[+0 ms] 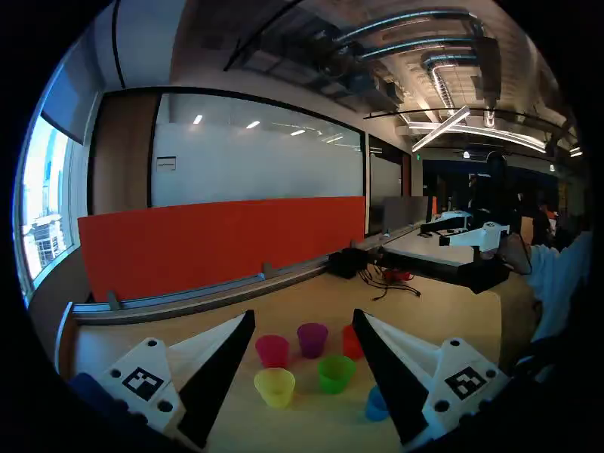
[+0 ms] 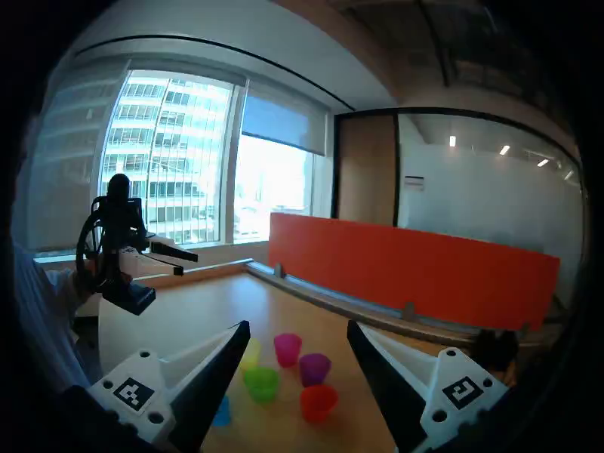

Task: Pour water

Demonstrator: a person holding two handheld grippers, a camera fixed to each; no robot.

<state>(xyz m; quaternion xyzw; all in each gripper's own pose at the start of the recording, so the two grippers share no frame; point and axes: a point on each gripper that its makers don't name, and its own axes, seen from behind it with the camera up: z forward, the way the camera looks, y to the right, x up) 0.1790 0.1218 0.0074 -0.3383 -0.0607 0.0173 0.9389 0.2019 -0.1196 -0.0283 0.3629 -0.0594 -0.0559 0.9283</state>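
Apparently, the left gripper [image 1: 302,313] and right gripper [image 2: 297,325] are being held with jaws apart, empty, above the cups [image 1: 336,373], likely so one can be chosen.

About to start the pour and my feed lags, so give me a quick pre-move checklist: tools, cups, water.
1. Left tool open, holding nothing: ok.
2. Right tool open, holding nothing: ok.
3. Small pink plastic cup, purple plastic cup, red plastic cup, yellow plastic cup and green plastic cup upright on the light wooden table: ok.
4. Blue plastic cup, partly hidden by the tool, upright: cannot tell.
5. Water in any cup: cannot tell.
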